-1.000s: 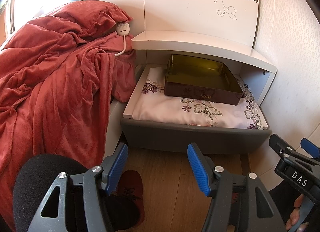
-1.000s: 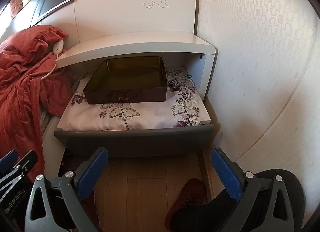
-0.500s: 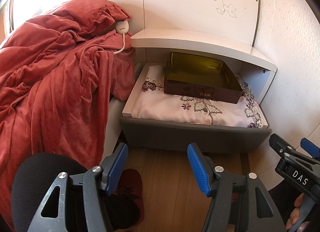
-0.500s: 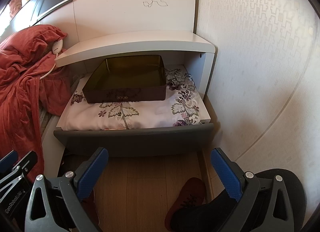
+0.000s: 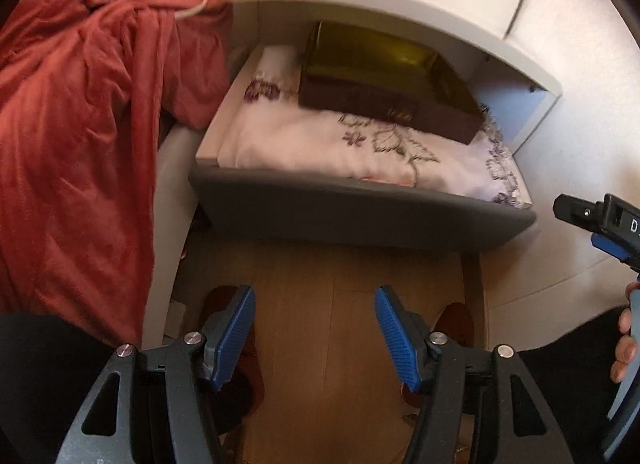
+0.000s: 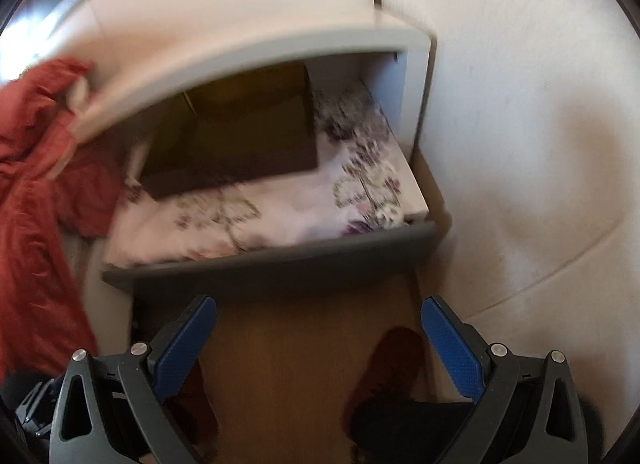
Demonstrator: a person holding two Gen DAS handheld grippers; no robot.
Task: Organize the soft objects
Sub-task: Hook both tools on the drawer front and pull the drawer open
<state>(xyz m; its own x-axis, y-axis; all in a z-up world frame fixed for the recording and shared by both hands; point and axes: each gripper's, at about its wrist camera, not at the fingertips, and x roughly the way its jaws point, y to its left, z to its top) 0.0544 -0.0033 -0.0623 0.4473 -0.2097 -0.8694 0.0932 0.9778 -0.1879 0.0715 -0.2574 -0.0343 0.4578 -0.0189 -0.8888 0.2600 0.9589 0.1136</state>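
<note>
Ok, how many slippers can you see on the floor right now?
2, both dark red, on the wooden floor in front of the open drawer: left slipper behind the right gripper's left finger, right slipper near the wall. Both are partly hidden.

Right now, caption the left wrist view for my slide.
Open left gripper above floor, facing floral cloth and brown tray in drawer.

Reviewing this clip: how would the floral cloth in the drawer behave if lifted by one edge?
The floral cloth would probably droop, since it lies folded and soft. The dark box rests on it, so it would likely drag or tip the box.
</note>
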